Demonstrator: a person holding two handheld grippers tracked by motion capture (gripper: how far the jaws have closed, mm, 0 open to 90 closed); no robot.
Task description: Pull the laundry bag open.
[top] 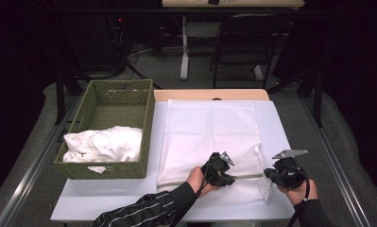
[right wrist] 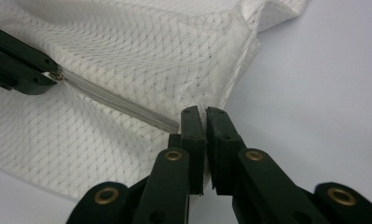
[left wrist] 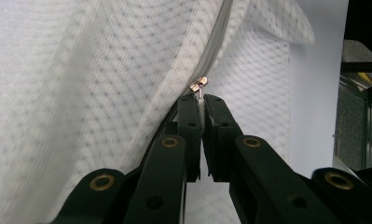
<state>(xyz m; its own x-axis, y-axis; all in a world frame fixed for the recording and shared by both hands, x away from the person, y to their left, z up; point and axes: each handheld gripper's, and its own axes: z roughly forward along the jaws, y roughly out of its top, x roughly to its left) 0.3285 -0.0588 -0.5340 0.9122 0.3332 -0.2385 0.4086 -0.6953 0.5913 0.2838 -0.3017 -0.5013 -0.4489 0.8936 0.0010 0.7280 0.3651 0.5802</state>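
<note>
A white mesh bag (top: 209, 137) lies flat on the white table (top: 280, 127), with its zipper (top: 247, 176) along the near edge. My left gripper (top: 231, 178) is shut on the small metal zipper pull (left wrist: 200, 85), which sticks out just above its fingertips (left wrist: 190, 105). My right gripper (top: 267, 174) is shut on the bag's fabric at the right end of the zipper (right wrist: 113, 100), by the bag's corner. In the right gripper view, the left gripper (right wrist: 20, 70) sits at the far end of the grey zipper tape. The stretch of zipper between the two grippers is pulled straight.
A green woven basket (top: 148, 118) stands left of the bag, with crumpled white cloth (top: 106, 144) in its near half. A bare strip of table runs along the right side. A chair (top: 245, 42) and a desk leg stand on the floor beyond the table.
</note>
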